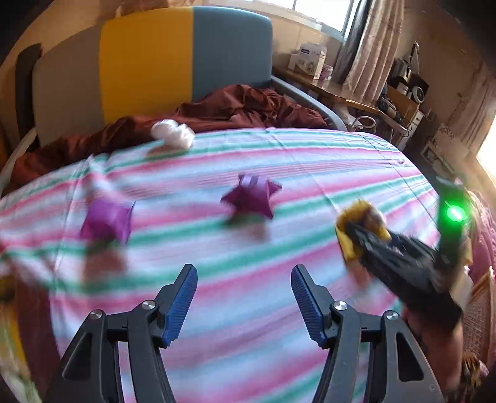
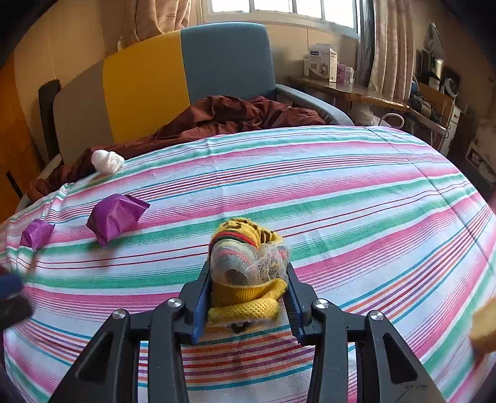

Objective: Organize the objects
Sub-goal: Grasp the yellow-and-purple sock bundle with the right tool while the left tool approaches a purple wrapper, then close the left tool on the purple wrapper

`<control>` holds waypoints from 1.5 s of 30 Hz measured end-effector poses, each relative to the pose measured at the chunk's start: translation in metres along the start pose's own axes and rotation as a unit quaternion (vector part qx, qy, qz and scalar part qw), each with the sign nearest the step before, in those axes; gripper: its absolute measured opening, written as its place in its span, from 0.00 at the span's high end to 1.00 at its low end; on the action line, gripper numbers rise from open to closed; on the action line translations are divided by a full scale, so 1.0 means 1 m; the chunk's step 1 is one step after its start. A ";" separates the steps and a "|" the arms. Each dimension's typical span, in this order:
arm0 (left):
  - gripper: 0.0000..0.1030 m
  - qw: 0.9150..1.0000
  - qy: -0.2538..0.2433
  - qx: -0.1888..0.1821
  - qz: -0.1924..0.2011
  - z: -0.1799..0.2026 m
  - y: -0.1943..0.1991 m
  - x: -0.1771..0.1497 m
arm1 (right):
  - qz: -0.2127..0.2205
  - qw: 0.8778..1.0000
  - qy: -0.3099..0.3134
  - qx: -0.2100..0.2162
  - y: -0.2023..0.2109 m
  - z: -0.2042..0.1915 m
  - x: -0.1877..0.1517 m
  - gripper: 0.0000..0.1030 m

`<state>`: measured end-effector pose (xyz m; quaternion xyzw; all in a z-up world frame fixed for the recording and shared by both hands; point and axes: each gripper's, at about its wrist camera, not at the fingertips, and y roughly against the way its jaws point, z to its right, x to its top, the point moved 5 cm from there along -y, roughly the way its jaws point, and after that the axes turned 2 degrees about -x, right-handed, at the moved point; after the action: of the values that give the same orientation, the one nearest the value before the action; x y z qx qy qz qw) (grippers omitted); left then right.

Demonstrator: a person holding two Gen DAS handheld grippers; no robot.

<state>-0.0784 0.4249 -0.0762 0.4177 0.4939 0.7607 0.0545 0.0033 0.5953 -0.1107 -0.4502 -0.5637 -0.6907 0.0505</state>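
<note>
On the striped bedspread (image 2: 341, 192) we see our right tool (image 2: 248, 291) clamped on a rolled sock bundle (image 2: 248, 263), both blue pads pressed against its sides. The bundle is yellow knit with a dark pattern and a red and green band near the top, and a pale, mesh-like layer stretches over its middle. A yellow cuff curls out below it, between the fingers. In the left wrist view the same bundle (image 1: 361, 229) shows as a blurred yellow lump at the tip of the right tool (image 1: 356, 235).

Our left tool (image 1: 245, 297) hangs over the bedspread (image 1: 279, 161) with its jaws spread wide and nothing between them.

Left of the sock bundle lie two purple wrapped packets: a larger one (image 2: 116, 217) with crimped ends and, further left, a smaller one (image 2: 36, 234). Beyond them, far left of the bundle at the edge of the bedspread, sits a white crumpled wad (image 2: 107, 161), touching a rumpled maroon blanket (image 2: 223, 119).

Behind the blanket rises a headboard (image 2: 145, 83) in grey, yellow and blue panels. To the right of the bundle and well behind it, a wooden desk (image 2: 347, 88) runs beneath a curtained window (image 2: 285, 9), carrying a white box (image 2: 324, 62) and, further along, cluttered electronics.
</note>
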 end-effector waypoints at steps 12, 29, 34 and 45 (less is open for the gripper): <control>0.36 0.998 -0.062 0.025 0.006 0.015 -0.069 0.056 | 0.000 1.000 -0.017 0.013 -0.002 0.003 -0.002 0.57; 0.45 0.996 -0.083 0.024 0.017 0.023 -0.097 0.054 | 0.004 0.999 -0.030 0.019 -0.001 0.006 -0.002 0.57; 0.56 0.997 -0.073 0.026 0.027 0.019 -0.095 0.055 | 0.005 0.999 -0.031 0.020 -0.002 0.006 -0.002 0.57; 0.63 0.993 -0.091 0.038 0.062 0.026 -0.083 0.054 | 0.007 0.999 -0.037 0.024 -0.002 0.008 -0.002 0.57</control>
<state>-0.1224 0.5119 -0.1068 0.5168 0.4884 0.7022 0.0362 0.0077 0.6014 -0.1133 -0.4778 -0.5786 -0.6594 0.0455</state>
